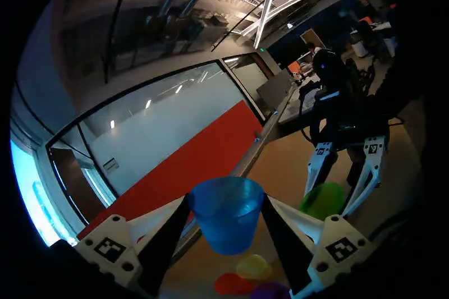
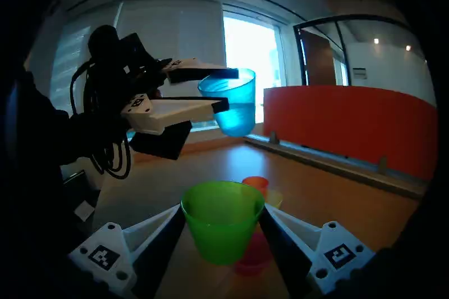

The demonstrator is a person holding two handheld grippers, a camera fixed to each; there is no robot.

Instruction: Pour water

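My left gripper (image 1: 227, 212) is shut on a translucent blue cup (image 1: 227, 215), held up in the air and tilted. In the right gripper view the same blue cup (image 2: 233, 102) hangs above the table with water in it, clamped by the left gripper (image 2: 221, 88). My right gripper (image 2: 223, 217) is shut on a green cup (image 2: 223, 217), upright and low over the wooden table (image 2: 337, 192). From the left gripper view the green cup (image 1: 322, 199) sits between the right gripper's fingers (image 1: 345, 181), lower and to the right of the blue cup.
Small coloured cups lie on the table: yellow (image 1: 253, 266), red (image 1: 231, 283) and purple (image 1: 270, 290) below the blue cup; an orange cup (image 2: 256, 183) and a red one (image 2: 253, 257) stand behind and under the green cup. A red wall panel (image 2: 353, 125) and windows (image 2: 247, 58) border the table.
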